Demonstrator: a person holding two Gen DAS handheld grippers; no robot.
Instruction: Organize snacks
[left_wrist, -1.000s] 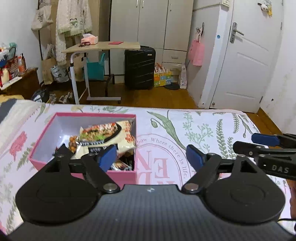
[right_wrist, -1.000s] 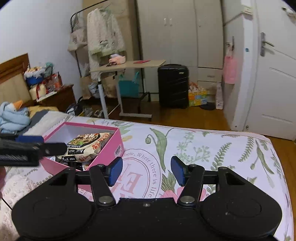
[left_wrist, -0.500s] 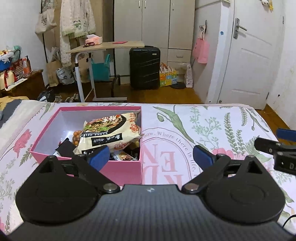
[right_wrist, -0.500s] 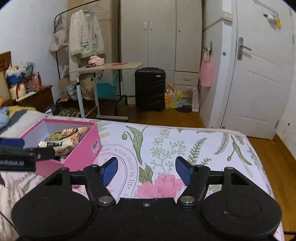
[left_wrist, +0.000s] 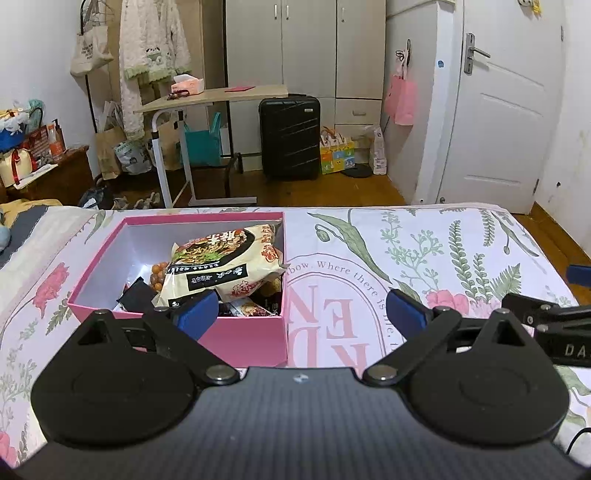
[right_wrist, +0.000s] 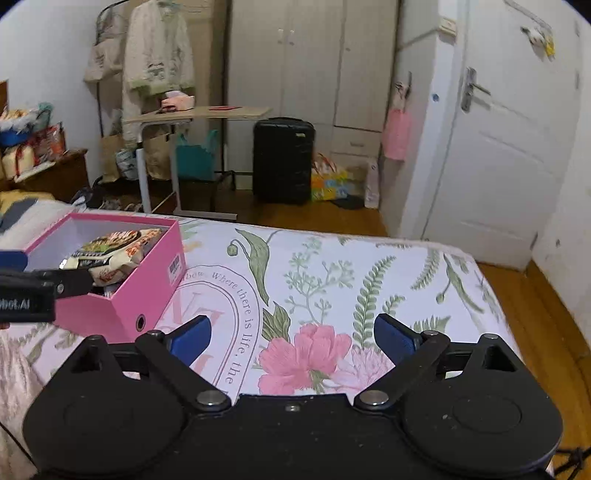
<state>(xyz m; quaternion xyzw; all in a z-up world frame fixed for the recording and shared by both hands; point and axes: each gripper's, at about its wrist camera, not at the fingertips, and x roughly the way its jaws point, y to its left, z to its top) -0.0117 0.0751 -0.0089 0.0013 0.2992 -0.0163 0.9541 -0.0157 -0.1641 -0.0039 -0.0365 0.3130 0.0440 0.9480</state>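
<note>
The pink box (left_wrist: 243, 341) sits ahead of the left gripper (left_wrist: 301, 308), mostly beyond its left jaw, with a noodle packet (left_wrist: 225, 264) lying on top of smaller snacks inside. That gripper's jaws are spread and empty. The packet's long axis seems to run from near-left to far-right, though the angle makes this uncertain. The right gripper (right_wrist: 291, 336), also spread and empty, faces bare bedspread (right_wrist: 369, 266). No loose snacks show, so packing looks finished; next probably calls for withdrawing.

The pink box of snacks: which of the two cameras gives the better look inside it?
The left wrist view. It looks down into the pink box, showing the noodle packet and smaller snacks. The right wrist view catches the box from the side, partly behind the left gripper.
</note>
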